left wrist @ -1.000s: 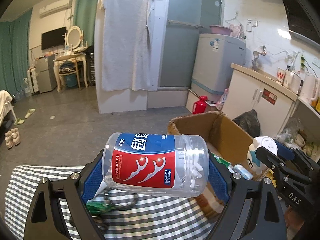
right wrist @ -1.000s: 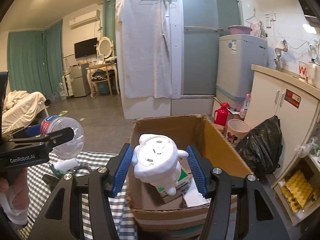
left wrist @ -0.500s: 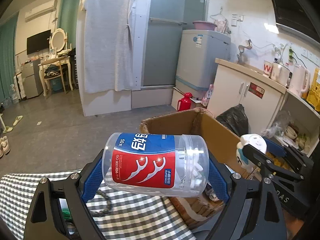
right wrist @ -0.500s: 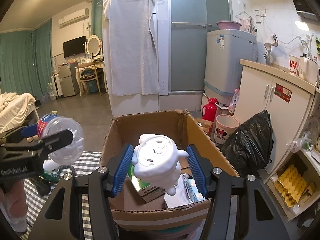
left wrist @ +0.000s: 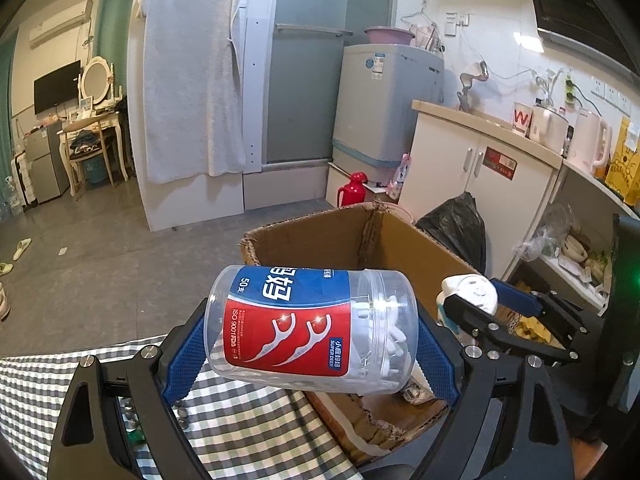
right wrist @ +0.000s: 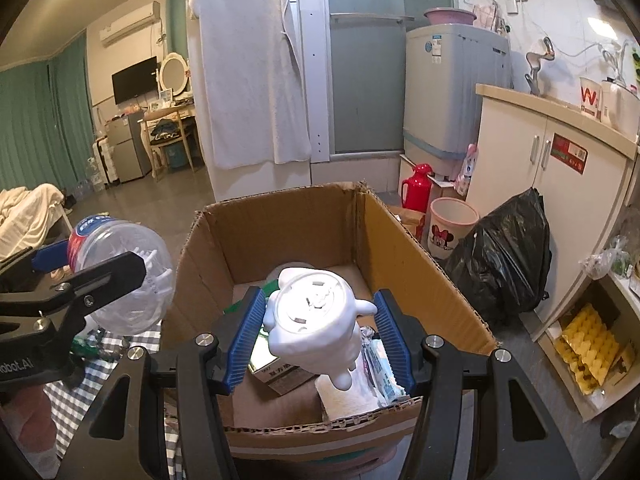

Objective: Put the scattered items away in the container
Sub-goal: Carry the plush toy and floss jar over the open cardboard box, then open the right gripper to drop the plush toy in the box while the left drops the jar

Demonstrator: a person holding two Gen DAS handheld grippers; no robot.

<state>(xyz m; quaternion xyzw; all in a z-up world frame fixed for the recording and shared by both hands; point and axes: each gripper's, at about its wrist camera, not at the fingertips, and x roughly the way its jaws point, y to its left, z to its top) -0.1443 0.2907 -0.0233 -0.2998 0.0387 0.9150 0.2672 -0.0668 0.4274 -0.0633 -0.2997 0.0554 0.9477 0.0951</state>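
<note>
My left gripper [left wrist: 310, 354] is shut on a clear jar of floss picks [left wrist: 308, 328] with a red and blue label, held sideways above the near left corner of the open cardboard box [left wrist: 416, 256]. In the right wrist view the same jar [right wrist: 124, 276] hangs at the left of the box [right wrist: 436, 280]. My right gripper [right wrist: 318, 336] is shut on a white animal-shaped figurine [right wrist: 312, 316], held over the box's inside near its front wall. Below it lie a small carton [right wrist: 280, 376], white tissue [right wrist: 348, 396] and a plastic packet [right wrist: 382, 364].
A checked cloth [left wrist: 240, 424] covers the table left of the box, with a dark beaded chain [left wrist: 132, 416] on it. A black rubbish bag [right wrist: 500, 256], a pink bin [right wrist: 452, 228] and a red flask [right wrist: 418, 192] stand on the floor to the right.
Both grippers have moved forward and rightward toward the box with their loads. The figurine now hangs over the box's inside, and the jar has come over the box's corner.
</note>
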